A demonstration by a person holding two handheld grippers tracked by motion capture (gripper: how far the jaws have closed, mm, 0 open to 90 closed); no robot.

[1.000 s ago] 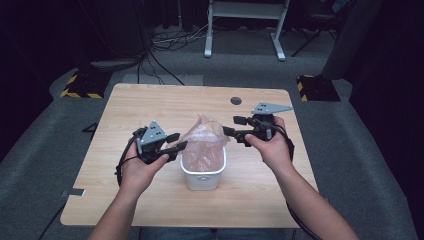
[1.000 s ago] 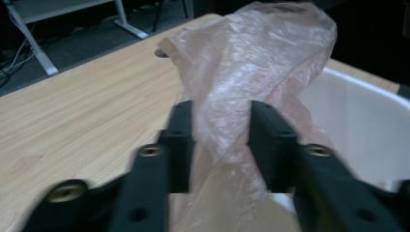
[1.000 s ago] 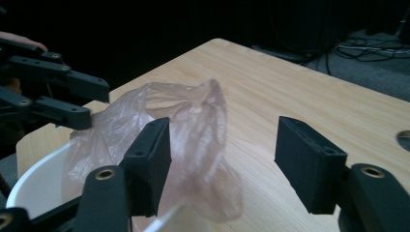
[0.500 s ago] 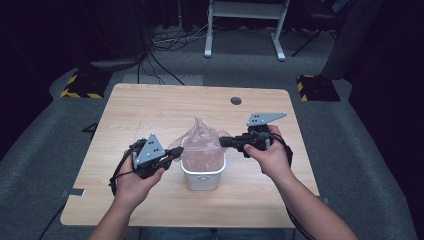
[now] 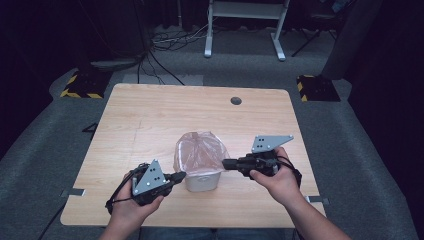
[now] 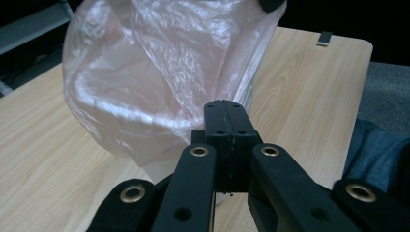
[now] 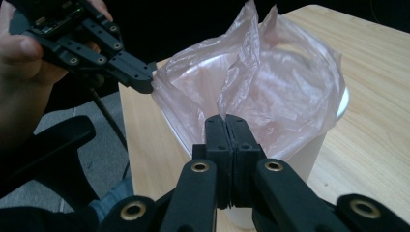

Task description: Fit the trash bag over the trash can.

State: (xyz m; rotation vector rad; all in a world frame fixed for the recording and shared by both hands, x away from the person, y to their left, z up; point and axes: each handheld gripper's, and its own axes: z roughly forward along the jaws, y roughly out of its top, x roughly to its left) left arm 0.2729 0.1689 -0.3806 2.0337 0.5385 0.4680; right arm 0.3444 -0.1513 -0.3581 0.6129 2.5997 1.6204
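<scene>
A thin, crinkled pink plastic bag lined an upright white bin on the wooden surface, between both claws. The left claw and right claw were each clamped on the bag's edge at opposite sides.

Lab — taped cable covers

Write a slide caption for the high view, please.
Two shut tongs pinch a pink bag lining a white bin.

obstacle: bin with bag between tongs | far tabletop: free
</scene>
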